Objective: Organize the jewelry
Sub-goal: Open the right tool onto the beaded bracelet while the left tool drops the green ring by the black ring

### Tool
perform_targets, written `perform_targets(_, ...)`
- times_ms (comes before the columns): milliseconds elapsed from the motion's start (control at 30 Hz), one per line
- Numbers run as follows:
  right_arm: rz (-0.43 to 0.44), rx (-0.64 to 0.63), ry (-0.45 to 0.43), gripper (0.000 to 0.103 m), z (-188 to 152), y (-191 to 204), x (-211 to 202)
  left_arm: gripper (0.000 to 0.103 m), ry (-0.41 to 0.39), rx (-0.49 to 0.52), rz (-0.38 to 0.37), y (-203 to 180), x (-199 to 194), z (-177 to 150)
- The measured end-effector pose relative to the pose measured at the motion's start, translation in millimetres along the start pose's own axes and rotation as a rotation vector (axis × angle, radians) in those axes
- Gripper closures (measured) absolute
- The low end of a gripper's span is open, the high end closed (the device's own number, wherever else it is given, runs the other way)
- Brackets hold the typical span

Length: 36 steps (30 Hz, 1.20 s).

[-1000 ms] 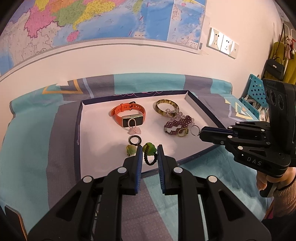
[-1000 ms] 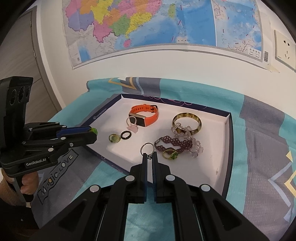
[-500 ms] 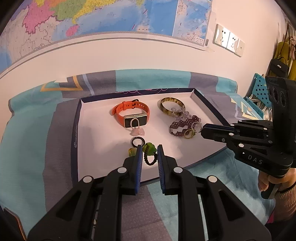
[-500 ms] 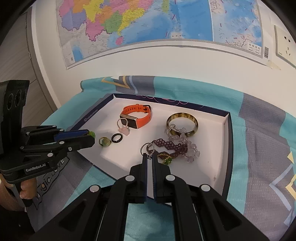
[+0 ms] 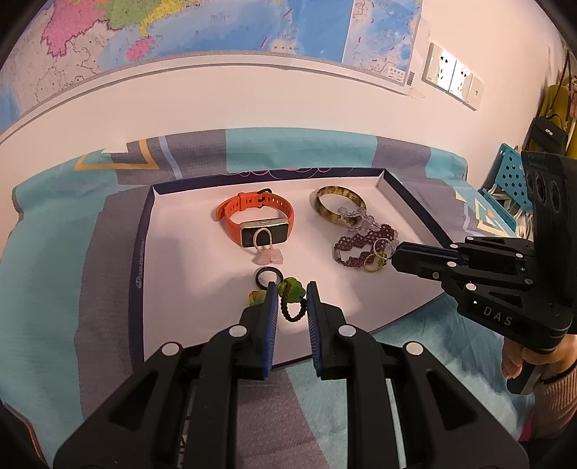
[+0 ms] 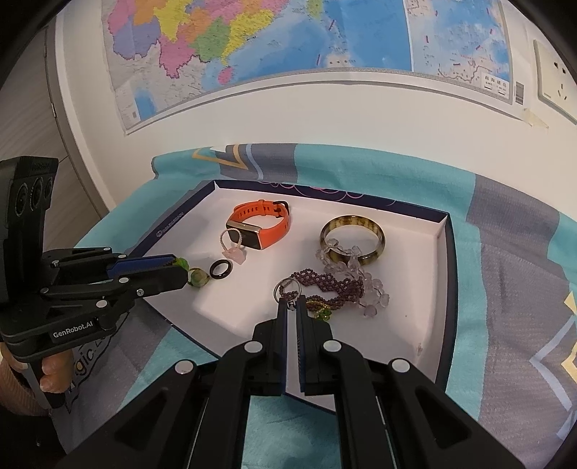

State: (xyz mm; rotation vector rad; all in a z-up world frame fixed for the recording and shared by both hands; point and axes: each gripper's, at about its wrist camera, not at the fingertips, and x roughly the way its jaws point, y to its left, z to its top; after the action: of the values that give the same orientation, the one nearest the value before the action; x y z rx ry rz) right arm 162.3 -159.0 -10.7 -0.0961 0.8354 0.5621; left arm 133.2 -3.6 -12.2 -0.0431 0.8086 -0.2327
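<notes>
A shallow white tray (image 5: 187, 252) (image 6: 360, 335) with a dark rim holds jewelry. My left gripper (image 5: 292, 294) (image 6: 182, 268) is shut on a black beaded ring with a green stone (image 5: 291, 288), over the tray's front. My right gripper (image 6: 292, 303) (image 5: 395, 254) is shut on a silver ring (image 6: 286, 288) (image 5: 379, 246), just above a purple beaded bracelet (image 6: 324, 285) (image 5: 355, 249). An orange watch (image 5: 258, 216) (image 6: 261, 223), a pink charm ring (image 5: 265, 250), a black ring (image 5: 268, 277) (image 6: 220, 270), a green ring (image 6: 199, 277) and a brown bangle (image 5: 339, 204) (image 6: 351, 236) lie in the tray.
The tray lies on a teal and grey cloth (image 5: 72, 252) against a white wall with a map (image 5: 180, 29). A clear crystal bracelet (image 6: 355, 274) lies over the bangle. A blue perforated rack (image 5: 512, 180) and hanging bags (image 5: 551, 126) are at the far right.
Both grippers have moved forward over the tray, each still shut on its ring. The right gripper's silver ring now hangs over the purple bracelet.
</notes>
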Motion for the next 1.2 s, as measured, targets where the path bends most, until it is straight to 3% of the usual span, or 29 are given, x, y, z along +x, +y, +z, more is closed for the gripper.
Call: perform_targets(1200,-0.014,0.030,0.032,0.099,3,-7,18,0.086,0.041,-0.009,0.021,0,21,1)
